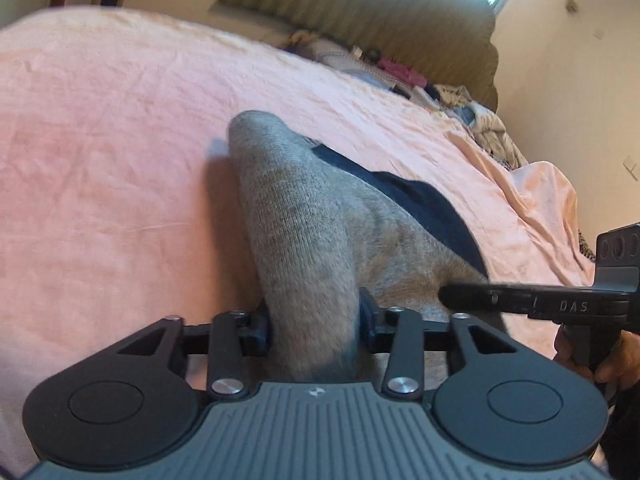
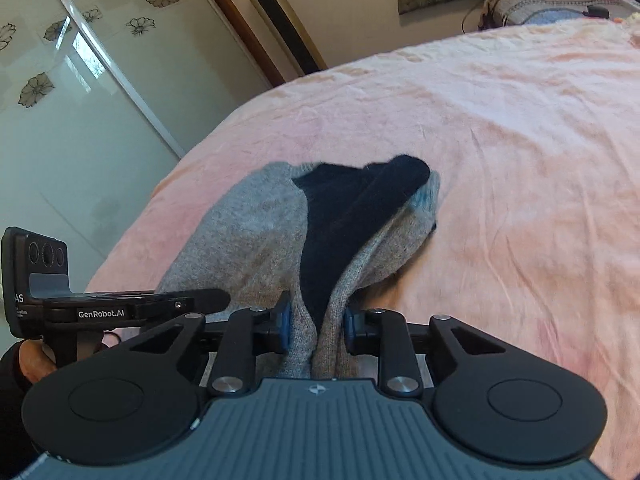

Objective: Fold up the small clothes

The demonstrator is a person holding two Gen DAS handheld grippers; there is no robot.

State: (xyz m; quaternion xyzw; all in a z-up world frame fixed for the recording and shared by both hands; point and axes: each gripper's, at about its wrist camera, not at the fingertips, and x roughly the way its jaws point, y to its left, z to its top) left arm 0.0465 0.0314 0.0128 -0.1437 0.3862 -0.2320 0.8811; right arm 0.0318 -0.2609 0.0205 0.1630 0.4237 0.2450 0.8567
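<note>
Both claws are pinched on the same grey sock with its dark heel patch: the left claw (image 1: 316, 326) has a thick bunch of the grey sock (image 1: 304, 216) between its pads, the right claw (image 2: 318, 322) a narrower gather of knit. The sock lies on the pink bed (image 2: 500, 160), nearer the foot edge than the headboard. My worry is the uneven bite; pull apart and the thinner side could slip free, or the fold could land skewed and bunched.
</note>
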